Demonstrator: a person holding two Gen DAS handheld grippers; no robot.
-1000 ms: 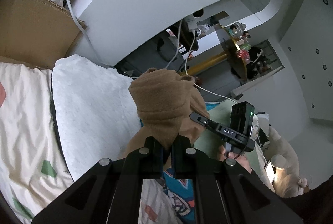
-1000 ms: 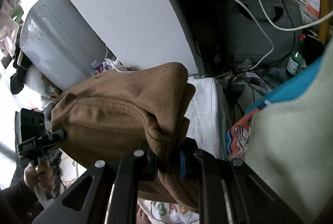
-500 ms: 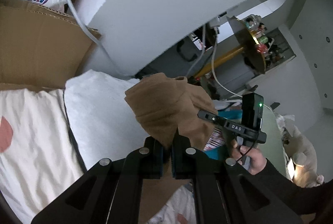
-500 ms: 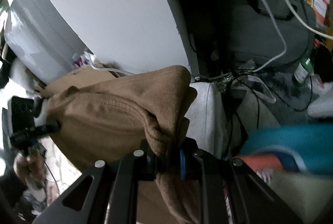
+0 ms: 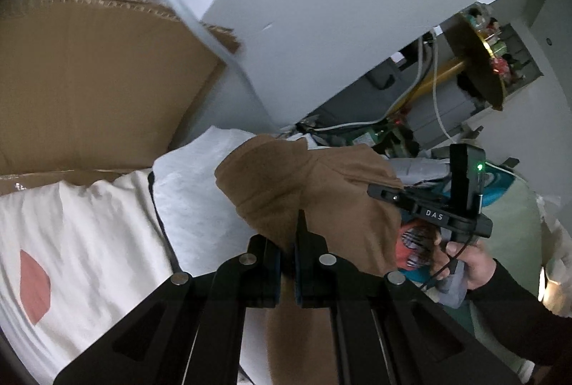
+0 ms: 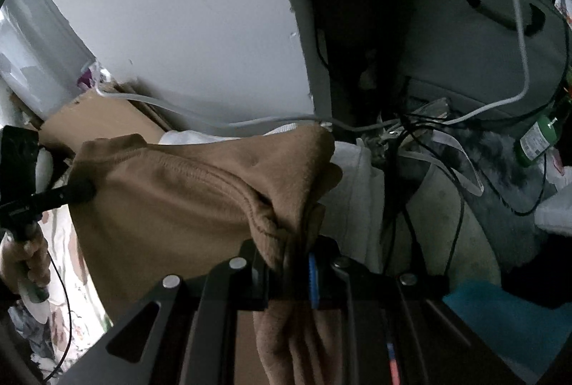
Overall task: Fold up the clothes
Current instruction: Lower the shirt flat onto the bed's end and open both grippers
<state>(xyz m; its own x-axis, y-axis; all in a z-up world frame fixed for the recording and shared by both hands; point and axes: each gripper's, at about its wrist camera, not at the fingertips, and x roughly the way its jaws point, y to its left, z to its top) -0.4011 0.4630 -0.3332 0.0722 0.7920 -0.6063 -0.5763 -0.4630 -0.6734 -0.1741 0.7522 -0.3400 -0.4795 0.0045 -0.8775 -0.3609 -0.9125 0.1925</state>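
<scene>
Left gripper (image 5: 286,256), jaws pressed together on a fold of the soft brown fleece garment (image 5: 311,191); the cloth bunches above the fingertips and hangs below them. Right gripper (image 6: 291,263), jaws pinching another bunched edge of the same garment (image 6: 186,191), which stretches leftward between the two tools, held above the bedding. In the left wrist view the right hand (image 5: 464,263) appears at right, gripping its black handle. Beneath the garment: a white textured pillow (image 5: 193,191) beside a white sheet with a pink patch (image 5: 71,263). Behind these, a brown corrugated cardboard box (image 5: 89,81) and a pale grey cable (image 5: 200,27) running across it, against a white wall (image 5: 339,9). In the right wrist view, tangled black and white cords (image 6: 422,134), a grey case (image 6: 482,38) and a green bottle (image 6: 540,138) crowd the far side; a turquoise cloth (image 6: 500,320) lies lower right.
</scene>
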